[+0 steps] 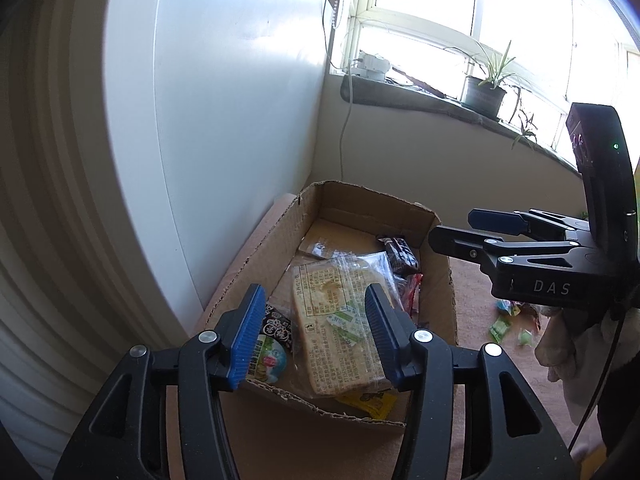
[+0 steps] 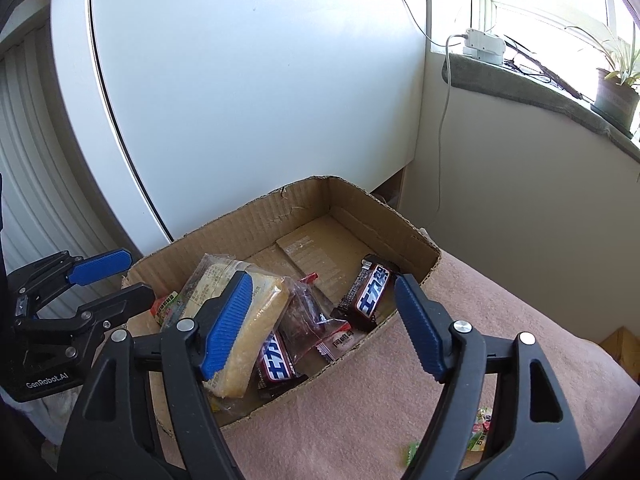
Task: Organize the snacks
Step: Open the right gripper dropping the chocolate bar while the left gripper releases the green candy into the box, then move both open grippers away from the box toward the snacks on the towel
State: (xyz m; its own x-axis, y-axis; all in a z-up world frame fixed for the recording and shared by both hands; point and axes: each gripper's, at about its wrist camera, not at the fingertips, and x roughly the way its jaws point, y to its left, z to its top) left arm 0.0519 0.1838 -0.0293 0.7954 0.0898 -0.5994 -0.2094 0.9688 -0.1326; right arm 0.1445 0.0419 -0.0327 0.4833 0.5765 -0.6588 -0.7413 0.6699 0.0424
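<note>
Left gripper: we see the left gripper [image 1: 316, 336] hovering over the near end of the cardboard box [image 1: 438, 276], tilted down, fingers spread wide, nothing between them.
Right gripper: the right gripper [image 2: 322, 324] hangs over the box's open side, fingers apart and empty too; from the left wrist view we catch it side-on at the box's far right corner.
Bread pack: a clear-wrapped sandwich bread pack [image 1: 340, 328] lies in the near end of the box, printed label up, text too small for us to read.
Chocolate bars: two dark bars with blue-and-white lettering, one [image 2: 370, 292] against the right wall, one [image 2: 276, 364] near the front edge beside the bread.
Other snacks in box: a round-faced colourful packet [image 1: 270, 350], a yellow wrapper [image 1: 370, 402] under the bread, a clear bag of dark pieces [image 2: 306, 316].
Writing: "DAS" on the right gripper's body, "GenRobot.AI" on the left one's.
Loose snacks: small green candies [image 1: 500, 328] sit on the pink table cover [image 2: 500, 320], well apart from the box.
Edges and room: the box's torn rims stand low; its far half shows bare floor, and the white cabinet [image 2: 260, 80] rises just behind.
</note>
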